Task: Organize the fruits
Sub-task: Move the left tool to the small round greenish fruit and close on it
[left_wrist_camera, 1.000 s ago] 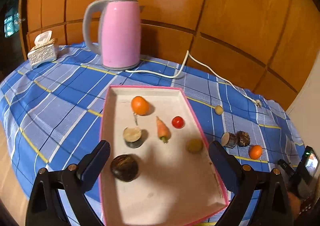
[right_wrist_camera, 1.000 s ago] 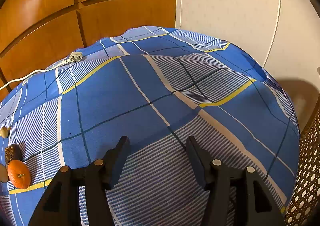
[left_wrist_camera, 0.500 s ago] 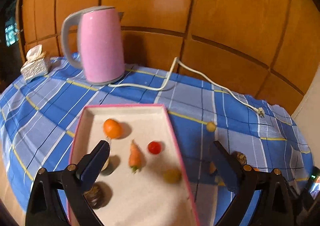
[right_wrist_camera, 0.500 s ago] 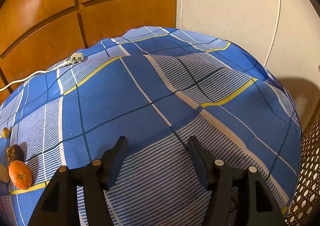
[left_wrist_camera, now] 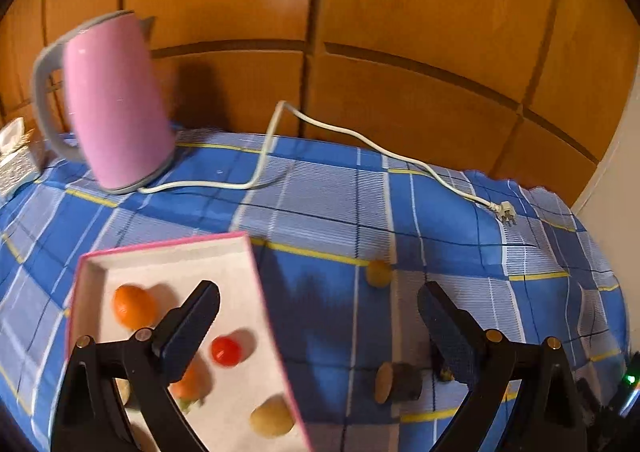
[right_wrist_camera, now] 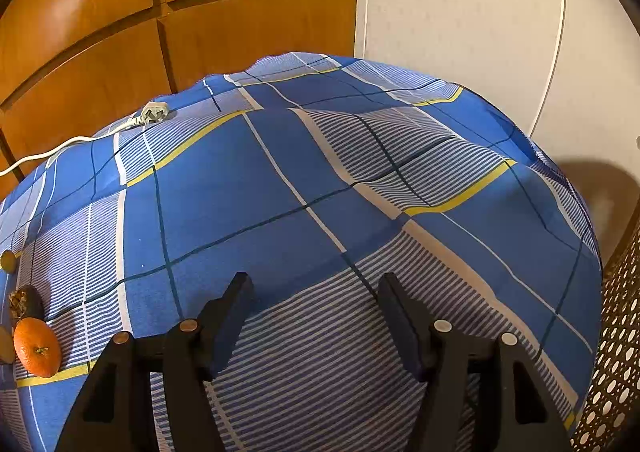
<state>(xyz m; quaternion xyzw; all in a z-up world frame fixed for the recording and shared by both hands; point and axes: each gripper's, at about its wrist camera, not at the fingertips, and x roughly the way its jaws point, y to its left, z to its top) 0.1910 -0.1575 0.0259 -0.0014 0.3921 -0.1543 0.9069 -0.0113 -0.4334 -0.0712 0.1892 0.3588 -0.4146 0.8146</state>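
Observation:
A pink-rimmed white tray (left_wrist_camera: 248, 248) lies at lower left in the left wrist view. It holds an orange (left_wrist_camera: 132, 306), a red tomato (left_wrist_camera: 226, 351), a carrot (left_wrist_camera: 188, 384) and a yellowish fruit (left_wrist_camera: 272, 418). On the cloth lie a small yellow fruit (left_wrist_camera: 379, 273) and a brown cut piece (left_wrist_camera: 398, 382). My left gripper (left_wrist_camera: 318, 316) is open and empty above the cloth, right of the tray. My right gripper (right_wrist_camera: 314, 308) is open and empty over bare cloth. An orange (right_wrist_camera: 37, 347) and a dark fruit (right_wrist_camera: 24, 302) lie at its far left.
A pink kettle (left_wrist_camera: 114, 100) stands at the back left, its white cord (left_wrist_camera: 360, 140) running to a plug (left_wrist_camera: 505, 210), which also shows in the right wrist view (right_wrist_camera: 155, 113). A tissue box (left_wrist_camera: 14, 152) sits at far left. Wooden panels stand behind. A wicker basket (right_wrist_camera: 616, 352) is at right.
My left gripper has swung to the right: the tray and kettle slid to the left of its view, and the loose fruits on the cloth now lie between its fingers. The right gripper barely moved.

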